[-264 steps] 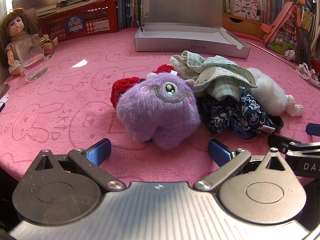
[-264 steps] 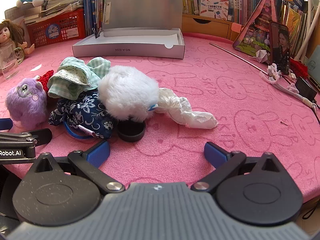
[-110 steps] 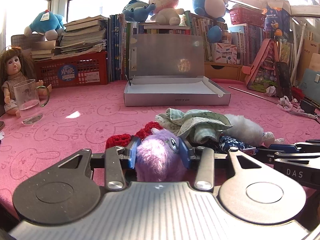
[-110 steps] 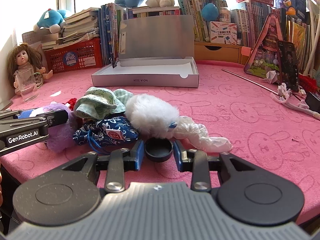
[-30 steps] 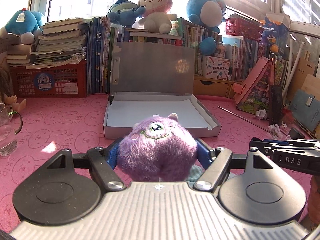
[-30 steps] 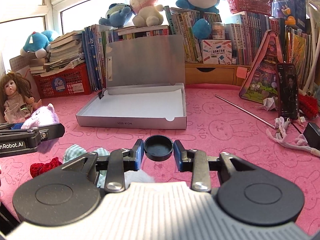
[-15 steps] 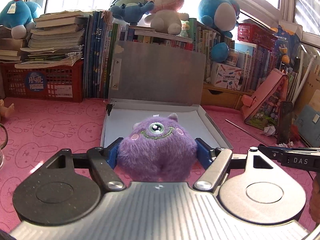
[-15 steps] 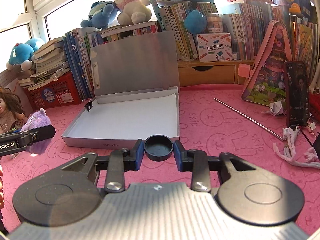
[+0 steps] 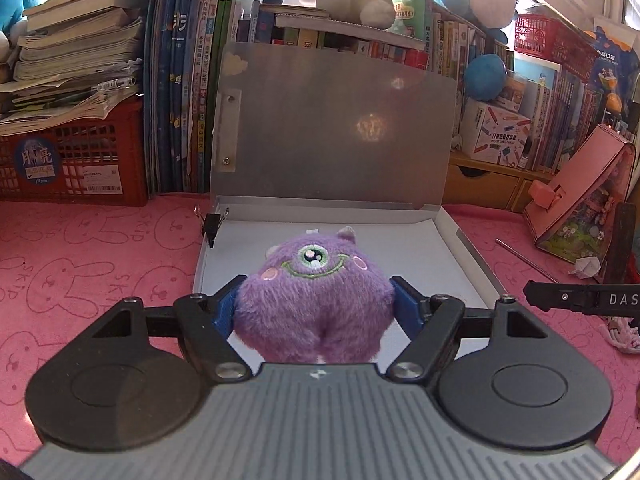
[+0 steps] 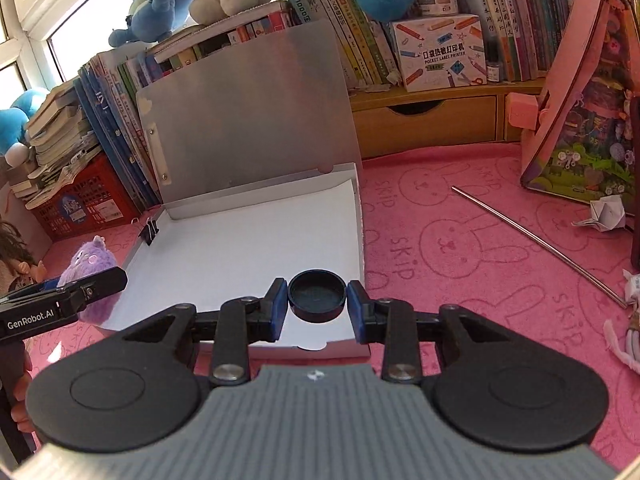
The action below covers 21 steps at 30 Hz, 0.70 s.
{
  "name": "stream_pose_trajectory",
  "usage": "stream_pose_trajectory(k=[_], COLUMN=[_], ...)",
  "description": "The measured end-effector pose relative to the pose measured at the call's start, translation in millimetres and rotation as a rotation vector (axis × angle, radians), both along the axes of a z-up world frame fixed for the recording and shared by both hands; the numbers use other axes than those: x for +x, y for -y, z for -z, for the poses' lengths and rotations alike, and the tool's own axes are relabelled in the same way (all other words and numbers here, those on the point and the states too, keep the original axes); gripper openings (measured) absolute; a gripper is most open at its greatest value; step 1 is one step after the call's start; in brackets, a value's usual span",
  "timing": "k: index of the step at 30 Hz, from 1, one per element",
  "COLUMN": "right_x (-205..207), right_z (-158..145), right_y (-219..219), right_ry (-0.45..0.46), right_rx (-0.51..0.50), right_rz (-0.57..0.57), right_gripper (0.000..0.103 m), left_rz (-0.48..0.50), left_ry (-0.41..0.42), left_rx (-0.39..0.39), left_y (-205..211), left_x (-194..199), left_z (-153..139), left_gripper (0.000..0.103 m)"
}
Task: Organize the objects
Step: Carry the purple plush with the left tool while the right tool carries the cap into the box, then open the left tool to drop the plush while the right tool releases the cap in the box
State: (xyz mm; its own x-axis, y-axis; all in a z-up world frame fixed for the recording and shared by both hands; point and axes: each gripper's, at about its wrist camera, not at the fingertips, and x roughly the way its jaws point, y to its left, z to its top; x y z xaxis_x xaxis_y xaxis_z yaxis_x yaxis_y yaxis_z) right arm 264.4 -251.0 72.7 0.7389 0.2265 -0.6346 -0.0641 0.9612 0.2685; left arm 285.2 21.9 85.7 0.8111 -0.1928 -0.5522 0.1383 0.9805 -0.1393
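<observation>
**Ana:** Both grippers are loaded. Left gripper (image 9: 316, 304) has its blue pads pressed into the sides of the purple one-eyed plush monster (image 9: 316, 300); right gripper (image 10: 317, 306) is clamped on the small black round lid (image 10: 317, 295), hollow side up.

**Ben:** And where are they relative to the box?

**Ana:** The open grey flat box (image 10: 240, 256) sits on the pink counter (image 10: 460, 248), its lid standing upright at the back. In the left wrist view the plush hangs over the white floor of the box, near the front. In the right wrist view the black lid hovers over the front right corner, just inside the low rim.

**Ben:** So this looks like the carry-and-place step?

**Ana:** I'd judge so. Next, each gripper likely needs to lower toward the floor and spread its jaws.

**Ben:** Room?

**Ana:** Plenty; the box floor is bare. Watch the low rim, the raised lid behind, and the black binder clip (image 10: 149, 229) on the back left corner. The metal rod (image 10: 536, 240) lies well apart on the right.
</observation>
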Motion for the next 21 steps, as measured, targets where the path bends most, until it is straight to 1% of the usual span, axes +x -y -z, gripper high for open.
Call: stream_pose_trajectory(k=[5,8,11,14,21], right_x=[32.7,44.1,51.8,57.0,62.3], right_z=[6.3,10.9,17.3,25.9,38.8], right_y=[-4.6,-11.7,-18.6,-23.9,-29.2], right_ry=[-0.037,-0.047,-0.057,-0.075,-0.103], right_rx=[0.019,-0.003,-0.008,-0.002,-0.009], right_rz=[0.004,0.004,-0.003,-0.009,-0.008], right_gripper=[0.037,0.037,0.037,0.037,0.038], left_rz=[-0.016,-0.03,-0.033,-0.025,-0.019], left_ry=[-0.048,-0.066,-0.078,-0.086,-0.106], left_rx=[0.026,0.052,0.058,0.082,0.111], left_y=[2.7,3.6,3.0,4.8,6.9], left_x=[33.1,45.1,51.2,53.9,57.4], left_z=[13.3,21.2,28.3,34.6,45.5], left_gripper=[0.079,0.079,0.079,0.079,0.079])
